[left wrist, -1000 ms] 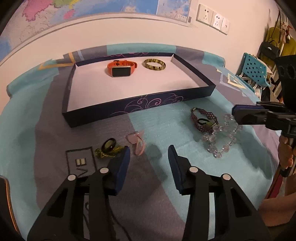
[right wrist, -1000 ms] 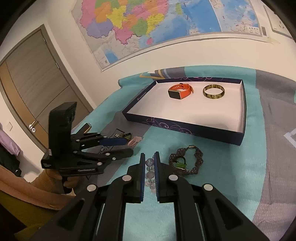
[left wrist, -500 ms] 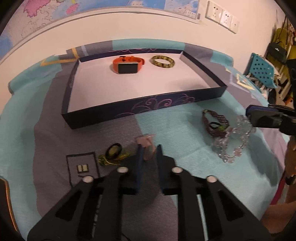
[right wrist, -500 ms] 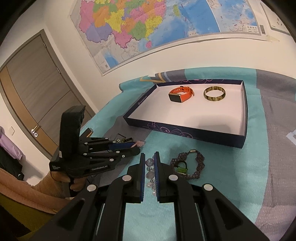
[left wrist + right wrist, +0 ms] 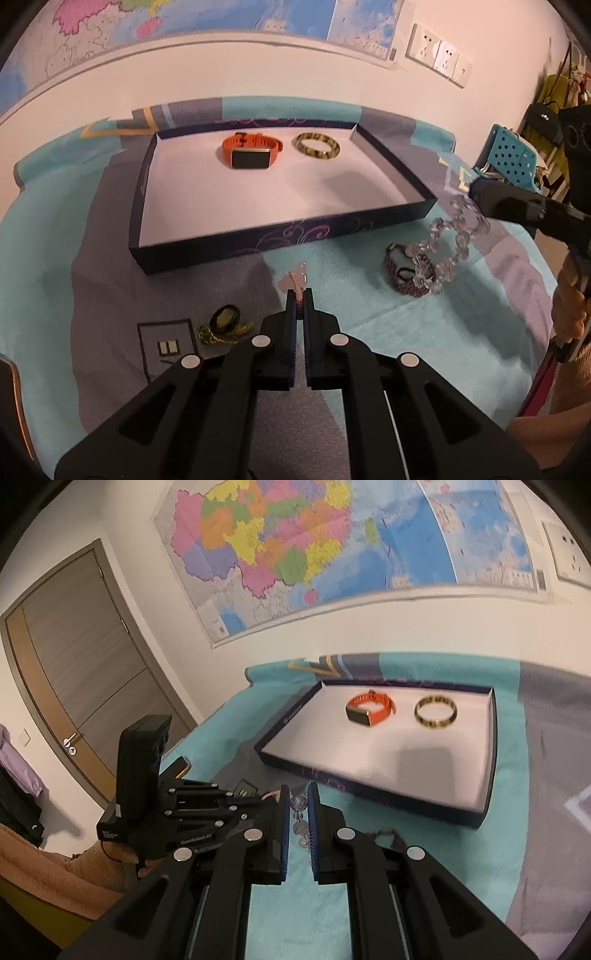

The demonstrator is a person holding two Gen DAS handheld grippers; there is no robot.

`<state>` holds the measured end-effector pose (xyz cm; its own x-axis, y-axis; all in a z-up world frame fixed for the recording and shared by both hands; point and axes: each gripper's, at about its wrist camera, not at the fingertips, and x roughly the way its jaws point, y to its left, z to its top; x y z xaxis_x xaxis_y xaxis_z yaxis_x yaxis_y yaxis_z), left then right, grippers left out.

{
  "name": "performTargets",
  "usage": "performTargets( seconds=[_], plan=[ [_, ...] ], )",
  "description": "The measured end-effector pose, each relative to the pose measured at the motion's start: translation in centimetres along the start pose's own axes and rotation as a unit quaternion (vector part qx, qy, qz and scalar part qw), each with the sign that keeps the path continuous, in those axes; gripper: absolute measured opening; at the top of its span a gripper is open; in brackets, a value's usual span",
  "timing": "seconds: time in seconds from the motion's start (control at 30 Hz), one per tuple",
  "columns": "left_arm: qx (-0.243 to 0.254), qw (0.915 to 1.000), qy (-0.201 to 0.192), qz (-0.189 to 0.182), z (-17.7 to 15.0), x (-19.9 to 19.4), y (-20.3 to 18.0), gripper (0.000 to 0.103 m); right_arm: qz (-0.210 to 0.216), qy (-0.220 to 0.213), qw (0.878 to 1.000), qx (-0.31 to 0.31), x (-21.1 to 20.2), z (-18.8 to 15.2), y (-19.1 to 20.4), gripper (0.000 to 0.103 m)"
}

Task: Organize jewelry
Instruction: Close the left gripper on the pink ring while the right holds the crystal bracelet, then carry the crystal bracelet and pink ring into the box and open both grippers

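Observation:
My left gripper [image 5: 300, 295] is shut on a pink cord bracelet [image 5: 296, 282], held above the cloth. My right gripper [image 5: 297, 794] is shut on a clear crystal bead bracelet [image 5: 300, 821], which hangs lifted and blurred in the left wrist view [image 5: 448, 242]. A dark blue tray [image 5: 207, 249] with a white floor holds an orange smartwatch [image 5: 249, 149] and a yellow-brown bangle [image 5: 318, 146]; both also show in the right wrist view, the watch [image 5: 369, 709] and the bangle [image 5: 436, 712]. A purple woven bracelet [image 5: 400, 275] lies on the cloth under the crystal beads.
A dark ring with a yellow-green cord [image 5: 223, 322] lies on the teal and grey cloth [image 5: 369, 295] left of my left gripper. A blue perforated chair [image 5: 511, 157] stands at the right. A door [image 5: 74, 686] and wall map [image 5: 332, 546] are behind.
My left gripper closed on the pink cord bracelet and lifted it. My right gripper raised the crystal bead bracelet off the cloth, toward the tray.

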<state>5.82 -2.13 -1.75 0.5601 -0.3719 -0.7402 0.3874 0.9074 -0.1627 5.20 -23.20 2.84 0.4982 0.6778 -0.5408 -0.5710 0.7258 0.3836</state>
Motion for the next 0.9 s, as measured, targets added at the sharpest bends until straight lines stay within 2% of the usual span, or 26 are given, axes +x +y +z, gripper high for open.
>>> performTargets(
  seconds=[0.47,0.9],
  plan=[
    [0.009,0.9995,-0.029,-0.005,3.4,-0.8,0.3,0.004,-0.026,-0.034,0.999,-0.012,-0.1,4.6,-1.4,0.008],
    [0.011,0.9995,-0.029,0.01,6.5,1.2,1.1,0.004,-0.037,-0.026,0.999,0.005,3.1,7.2,-4.3,0.008]
  ],
)
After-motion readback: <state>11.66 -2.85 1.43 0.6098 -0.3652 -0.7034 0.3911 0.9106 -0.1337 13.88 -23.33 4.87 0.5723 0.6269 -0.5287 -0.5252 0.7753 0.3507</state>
